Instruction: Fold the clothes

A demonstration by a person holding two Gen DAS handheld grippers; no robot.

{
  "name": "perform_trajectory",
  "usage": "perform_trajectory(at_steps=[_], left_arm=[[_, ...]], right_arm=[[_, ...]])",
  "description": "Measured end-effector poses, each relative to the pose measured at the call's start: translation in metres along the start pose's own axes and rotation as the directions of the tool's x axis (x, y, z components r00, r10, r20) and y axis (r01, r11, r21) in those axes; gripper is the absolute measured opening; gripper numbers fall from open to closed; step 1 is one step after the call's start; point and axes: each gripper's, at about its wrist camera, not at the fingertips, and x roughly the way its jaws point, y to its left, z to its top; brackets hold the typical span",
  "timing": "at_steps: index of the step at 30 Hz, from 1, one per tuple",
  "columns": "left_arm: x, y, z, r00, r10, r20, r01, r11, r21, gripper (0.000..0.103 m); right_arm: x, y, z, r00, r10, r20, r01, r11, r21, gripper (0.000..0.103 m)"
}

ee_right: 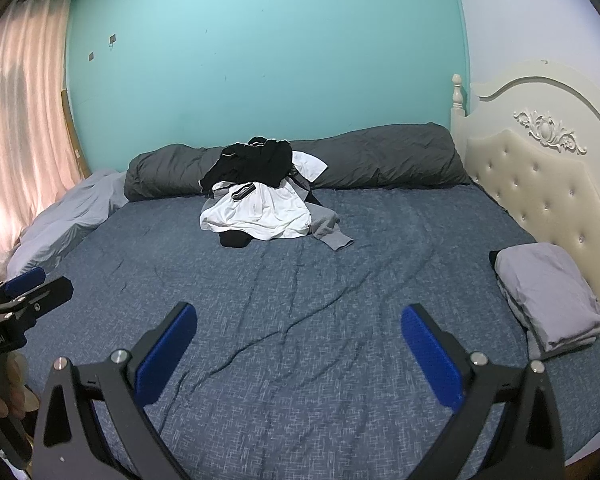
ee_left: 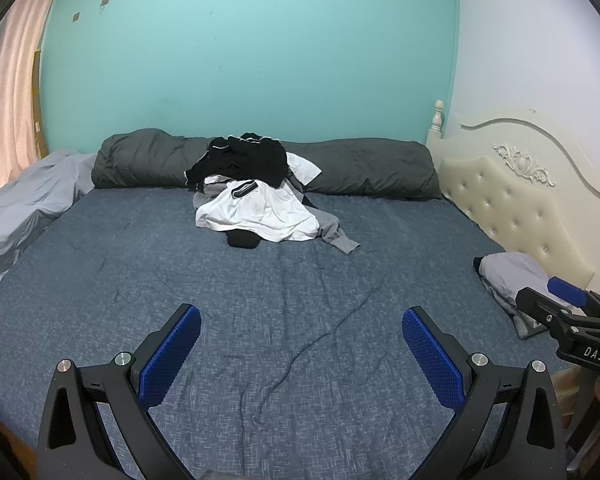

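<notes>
With both the left gripper [ee_left: 300,356] and right gripper [ee_right: 298,354] spread empty, one garment should be lifted from the clothes pile [ee_left: 256,196] by the bed's [ee_left: 140,280] far edge.

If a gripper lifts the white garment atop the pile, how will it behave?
The white garment is probably floppy: it drapes in loose folds. Likely light, being thin cloth. It overlaps a grey sleeve and lies under black clothes, so it may drag them.
</notes>
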Motion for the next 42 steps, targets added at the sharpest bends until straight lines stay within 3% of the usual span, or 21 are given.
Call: perform_trajectory(at_steps=[42], left_arm=[[0.0020, -0.0034, 0.0067, 1.000, -0.009, 0.001, 0.009, 1.000, -0.002, 0.103]], right_arm=[[0.0001, -0.0037, 0.0017, 1.000, -0.006, -0.004, 0.006, 1.000, 0.000, 0.103]])
